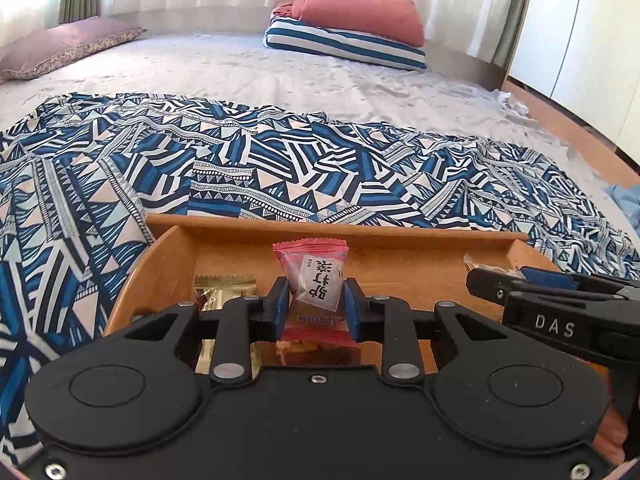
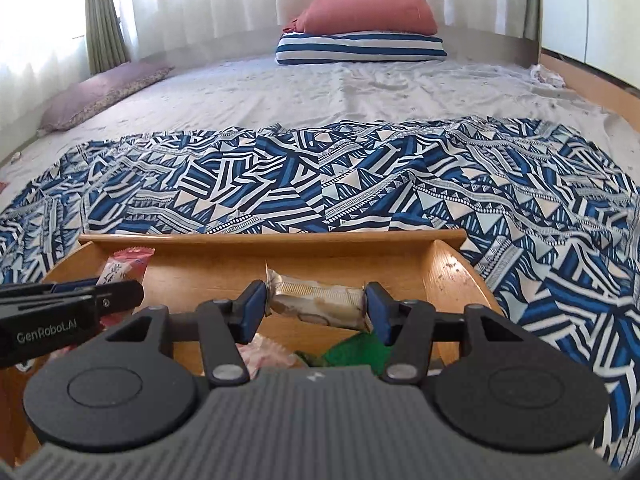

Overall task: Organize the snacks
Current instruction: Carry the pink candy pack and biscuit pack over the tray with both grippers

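Observation:
A wooden tray (image 1: 360, 236) lies on a blue patterned cloth on the bed. My left gripper (image 1: 317, 304) is shut on a pink-wrapped snack (image 1: 314, 276), held upright over the tray's left part. A gold-wrapped snack (image 1: 220, 288) lies in the tray to its left. My right gripper (image 2: 316, 304) is shut on a long beige-wrapped snack bar (image 2: 320, 300), held crosswise over the tray (image 2: 272, 238). Below it lie a green packet (image 2: 352, 354) and a pale pink packet (image 2: 264, 354). The pink snack (image 2: 120, 268) and left gripper show at the left of the right wrist view.
The blue patterned cloth (image 1: 280, 160) covers the near bed, grey sheet beyond. A striped pillow under a red one (image 1: 352, 36) lies at the far end, a mauve pillow (image 1: 68, 46) far left. The wooden bed frame (image 2: 592, 84) and white wardrobe stand at right.

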Available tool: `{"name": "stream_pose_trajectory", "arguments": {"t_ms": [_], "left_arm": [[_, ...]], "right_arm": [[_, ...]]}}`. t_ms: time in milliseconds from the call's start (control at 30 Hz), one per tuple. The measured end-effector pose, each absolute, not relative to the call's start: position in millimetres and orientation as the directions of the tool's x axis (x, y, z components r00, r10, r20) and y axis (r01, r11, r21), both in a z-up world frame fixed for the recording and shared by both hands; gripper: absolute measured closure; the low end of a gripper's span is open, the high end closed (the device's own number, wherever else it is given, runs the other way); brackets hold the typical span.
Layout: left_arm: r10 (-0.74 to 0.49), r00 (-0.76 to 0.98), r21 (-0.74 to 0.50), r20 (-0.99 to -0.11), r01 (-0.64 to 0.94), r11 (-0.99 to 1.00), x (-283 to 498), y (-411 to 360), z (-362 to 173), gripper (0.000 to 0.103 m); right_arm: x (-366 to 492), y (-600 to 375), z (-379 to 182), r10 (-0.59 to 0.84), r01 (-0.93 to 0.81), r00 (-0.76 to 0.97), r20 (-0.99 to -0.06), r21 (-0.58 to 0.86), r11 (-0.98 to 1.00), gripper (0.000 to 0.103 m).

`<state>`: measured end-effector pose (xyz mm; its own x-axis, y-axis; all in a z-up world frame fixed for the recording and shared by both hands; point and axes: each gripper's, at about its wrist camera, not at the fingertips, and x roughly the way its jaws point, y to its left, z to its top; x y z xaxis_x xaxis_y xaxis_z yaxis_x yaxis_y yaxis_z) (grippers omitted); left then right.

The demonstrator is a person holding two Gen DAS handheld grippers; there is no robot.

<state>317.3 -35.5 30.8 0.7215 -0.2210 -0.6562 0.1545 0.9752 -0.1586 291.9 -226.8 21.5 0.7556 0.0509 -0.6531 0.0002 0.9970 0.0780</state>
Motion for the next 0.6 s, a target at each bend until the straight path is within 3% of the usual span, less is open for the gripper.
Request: {"name": "stream_pose_trajectory", "arguments": {"t_ms": [600], "left_arm": [[-0.204,0.72,-0.131,-0.664,0.156,0.979,334.6,-45.5,16.7,0.076]], "right_arm": [[303.5,-220.5,7.0,0.059,-0.035,0.736,-0.675,0.048,0.998,0.044]]}}
